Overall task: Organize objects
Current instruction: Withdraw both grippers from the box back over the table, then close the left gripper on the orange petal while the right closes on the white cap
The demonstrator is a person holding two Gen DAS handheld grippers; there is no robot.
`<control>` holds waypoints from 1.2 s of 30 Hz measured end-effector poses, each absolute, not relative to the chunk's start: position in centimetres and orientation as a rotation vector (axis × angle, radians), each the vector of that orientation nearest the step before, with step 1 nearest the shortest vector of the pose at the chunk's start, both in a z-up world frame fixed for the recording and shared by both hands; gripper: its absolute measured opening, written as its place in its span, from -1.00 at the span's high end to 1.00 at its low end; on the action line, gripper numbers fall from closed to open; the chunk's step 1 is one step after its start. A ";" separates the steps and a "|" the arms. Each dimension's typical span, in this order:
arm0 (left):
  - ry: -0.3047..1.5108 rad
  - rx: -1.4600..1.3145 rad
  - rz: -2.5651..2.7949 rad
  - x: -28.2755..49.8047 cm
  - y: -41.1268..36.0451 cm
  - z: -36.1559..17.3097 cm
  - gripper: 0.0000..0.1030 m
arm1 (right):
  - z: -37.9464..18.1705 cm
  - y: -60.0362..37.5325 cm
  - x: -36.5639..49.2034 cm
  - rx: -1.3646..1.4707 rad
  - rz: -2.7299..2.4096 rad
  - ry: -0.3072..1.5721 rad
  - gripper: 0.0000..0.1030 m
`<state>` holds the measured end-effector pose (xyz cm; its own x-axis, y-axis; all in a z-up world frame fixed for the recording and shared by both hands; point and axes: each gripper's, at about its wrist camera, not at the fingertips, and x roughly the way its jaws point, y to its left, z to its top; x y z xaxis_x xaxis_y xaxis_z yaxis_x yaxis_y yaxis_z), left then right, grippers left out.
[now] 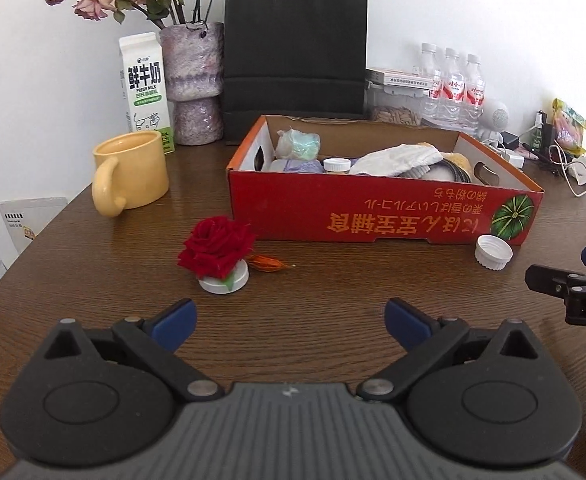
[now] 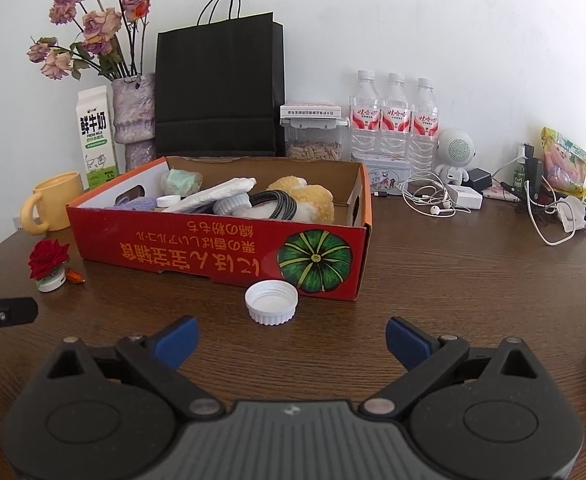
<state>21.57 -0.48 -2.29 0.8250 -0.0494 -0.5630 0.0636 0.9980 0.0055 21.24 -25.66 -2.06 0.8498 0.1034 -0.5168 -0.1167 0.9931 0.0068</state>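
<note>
A red cardboard box [image 1: 373, 216] [image 2: 197, 252] holding several small items stands mid-table. In front of it lie a red rose [image 1: 217, 246] [image 2: 48, 258] resting on a white lid [image 1: 224, 280], a small orange dried pod [image 1: 269, 263] [image 2: 75, 276], and a loose white ribbed cap [image 1: 493, 252] [image 2: 271, 302]. My left gripper [image 1: 291, 322] is open, low over the table, just short of the rose, nothing between its fingers. My right gripper [image 2: 292, 338] is open too, just behind the white cap. The right gripper's tip shows at the left wrist view's right edge.
A yellow mug [image 1: 133, 170] [image 2: 53, 200], milk carton [image 1: 145, 88], vase of dried flowers [image 1: 195, 80] and black paper bag [image 1: 295, 56] stand behind the box. Water bottles [image 2: 395, 120], a seed container [image 2: 313, 136], a white speaker, earphones [image 2: 429, 200] and cables crowd the right rear.
</note>
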 end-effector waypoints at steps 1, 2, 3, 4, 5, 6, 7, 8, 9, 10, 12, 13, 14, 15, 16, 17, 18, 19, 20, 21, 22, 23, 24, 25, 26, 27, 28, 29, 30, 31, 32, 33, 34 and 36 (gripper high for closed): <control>0.599 0.024 -0.066 22.0 -0.7 -2.4 -0.98 | -2.2 -25.6 21.5 -0.027 0.118 0.548 -0.91; 0.600 0.022 -0.068 22.4 -0.8 -2.5 -0.98 | -2.2 -25.5 21.8 -0.028 0.118 0.552 -0.91; 0.602 0.020 -0.071 22.8 -0.9 -2.6 -0.98 | -2.3 -25.4 22.1 -0.029 0.118 0.557 -0.87; 0.603 0.017 -0.076 23.3 -1.0 -2.7 -0.93 | -2.5 -25.4 22.5 -0.028 0.119 0.564 -0.80; 0.606 0.013 -0.083 23.9 -1.1 -2.8 -0.89 | -2.6 -25.3 22.8 -0.026 0.121 0.571 -0.78; 0.609 0.009 -0.086 24.4 -1.1 -2.8 -0.83 | -2.8 -25.3 23.2 -0.022 0.123 0.579 -0.75; 0.611 0.005 -0.086 24.9 -1.2 -2.9 -0.83 | -2.9 -25.2 23.6 -0.020 0.123 0.585 -0.71; 0.608 0.001 -0.080 25.4 -1.2 -3.0 -0.83 | -3.1 -25.2 24.0 -0.019 0.121 0.590 -0.67; 0.605 0.001 -0.070 25.8 -1.2 -3.1 -0.83 | -3.2 -25.1 24.4 -0.017 0.120 0.596 -0.56; 0.606 0.001 -0.058 26.2 -1.2 -3.2 -0.83 | -3.3 -25.1 24.7 -0.014 0.120 0.599 -0.50; 0.610 -0.007 -0.036 27.0 -0.9 -3.4 -0.83 | -3.4 -25.1 25.3 -0.008 0.120 0.604 -0.49; 0.615 -0.015 -0.030 27.4 -0.7 -3.5 -0.83 | -3.5 -25.1 25.6 -0.008 0.120 0.606 -0.48; 0.621 -0.021 -0.022 27.7 -0.5 -3.7 -0.83 | -3.5 -25.1 25.8 -0.009 0.119 0.611 -0.47; 0.628 -0.025 -0.015 27.9 -0.3 -3.8 -0.83 | -3.6 -25.1 26.0 -0.009 0.118 0.615 -0.47; 0.633 -0.028 -0.011 28.2 -0.1 -3.9 -0.83 | -3.7 -25.1 26.3 -0.011 0.116 0.619 -0.46; 0.639 -0.029 -0.010 28.4 0.0 -4.0 -0.83 | -3.8 -25.1 26.5 -0.012 0.113 0.623 -0.45; 0.642 -0.028 -0.011 28.6 0.1 -4.1 -0.83 | -3.8 -25.0 26.8 -0.013 0.112 0.626 -0.43; 0.643 -0.024 -0.010 28.8 0.1 -4.1 -0.83 | -3.9 -25.0 27.0 -0.014 0.110 0.630 -0.38; 0.645 -0.017 -0.006 29.0 0.1 -4.2 -0.83 | -4.0 -25.0 27.3 -0.013 0.108 0.634 -0.35; 0.646 -0.008 -0.003 29.2 0.1 -4.3 -0.83 | -4.1 -25.0 27.6 -0.012 0.106 0.638 -0.33; 0.645 -0.002 -0.004 29.4 0.1 -4.3 -0.83 | -4.2 -25.0 27.8 -0.010 0.108 0.643 -0.32; 0.647 0.005 -0.006 29.5 0.0 -4.3 -0.83 | -4.3 -25.0 28.1 -0.008 0.108 0.648 -0.30; 0.649 0.016 -0.003 29.8 -0.1 -4.4 -0.81 | -4.3 -25.0 28.3 -0.005 0.108 0.655 -0.25; 0.648 0.031 0.003 29.9 -0.2 -4.5 -0.75 | -4.3 -25.0 28.4 -0.005 0.108 0.651 -0.21; 0.644 0.046 0.008 29.9 -0.4 -4.5 -0.69 | -4.3 -25.0 28.5 -0.002 0.111 0.652 -0.17; 0.636 0.068 0.011 29.9 -0.6 -4.5 -0.47 | -4.3 -25.0 28.5 -0.004 0.113 0.650 -0.09; 0.631 0.087 0.010 29.9 -0.8 -4.5 -0.01 | -4.3 -24.9 28.6 -0.007 0.117 0.648 0.06; 0.642 0.080 -0.007 29.9 -0.9 -4.6 0.24 | -4.3 -24.9 28.5 -0.007 0.124 0.645 0.16; 0.645 0.056 -0.033 29.8 -0.8 -4.6 0.25 | -4.2 -24.9 28.4 -0.004 0.131 0.642 0.24; 0.643 0.061 -0.033 29.7 -0.8 -4.6 0.25 | -4.2 -24.9 28.4 -0.004 0.138 0.641 0.24; 0.639 0.071 -0.025 29.6 -0.9 -4.6 0.25 | -4.2 -24.8 28.3 -0.004 0.143 0.639 0.24; 0.636 0.075 -0.017 29.5 -1.0 -4.6 0.25 | -4.1 -24.8 28.1 -0.004 0.147 0.637 0.24; 0.635 0.074 -0.015 29.4 -1.0 -4.6 0.25 | -4.1 -24.7 28.0 -0.006 0.147 0.631 0.24; 0.629 0.072 -0.011 29.3 -0.9 -4.6 0.25 | -3.9 -24.7 27.7 -0.009 0.142 0.615 0.24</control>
<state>29.27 -0.95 -4.58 0.8087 0.0112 -0.5881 0.0324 0.9975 0.0636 27.70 -24.65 -3.94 0.8072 0.1304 -0.5756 -0.1359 0.9901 0.0337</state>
